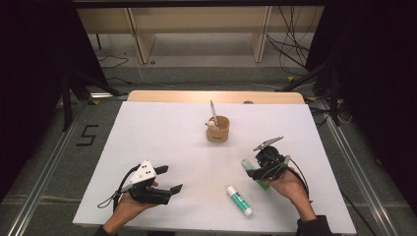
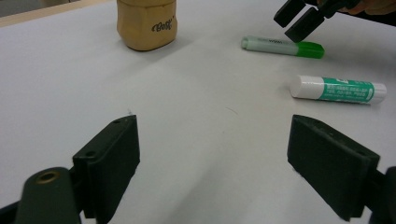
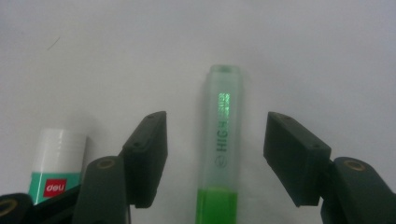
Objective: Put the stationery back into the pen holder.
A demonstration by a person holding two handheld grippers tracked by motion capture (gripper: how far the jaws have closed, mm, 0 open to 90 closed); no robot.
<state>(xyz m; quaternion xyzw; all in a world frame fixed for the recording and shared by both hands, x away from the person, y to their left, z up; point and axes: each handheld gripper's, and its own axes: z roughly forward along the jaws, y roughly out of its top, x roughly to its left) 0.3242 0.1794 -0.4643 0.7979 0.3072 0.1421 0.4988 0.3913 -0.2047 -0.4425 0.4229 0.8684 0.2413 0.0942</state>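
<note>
A green highlighter (image 3: 224,140) with a translucent cap lies flat on the white table (image 1: 162,132). My right gripper (image 3: 219,135) is open, one jaw on each side of the highlighter and neither touching it. From above, the right gripper (image 1: 258,169) sits low over the highlighter (image 1: 252,170) at the right front. A white and green glue stick (image 1: 239,200) lies just left of it, near the front edge. My left gripper (image 1: 169,178) is open at the front left with nothing between its jaws. From the left gripper (image 2: 219,154), the highlighter (image 2: 282,46) and glue stick (image 2: 338,89) lie ahead to the right.
A small wooden cup (image 1: 218,129) with a pen (image 1: 213,110) standing in it sits at the table's middle back; the cup (image 2: 146,23) is ahead in the left gripper view. Bare white surface lies between the grippers and the cup. Shelving and cables are on the floor beyond.
</note>
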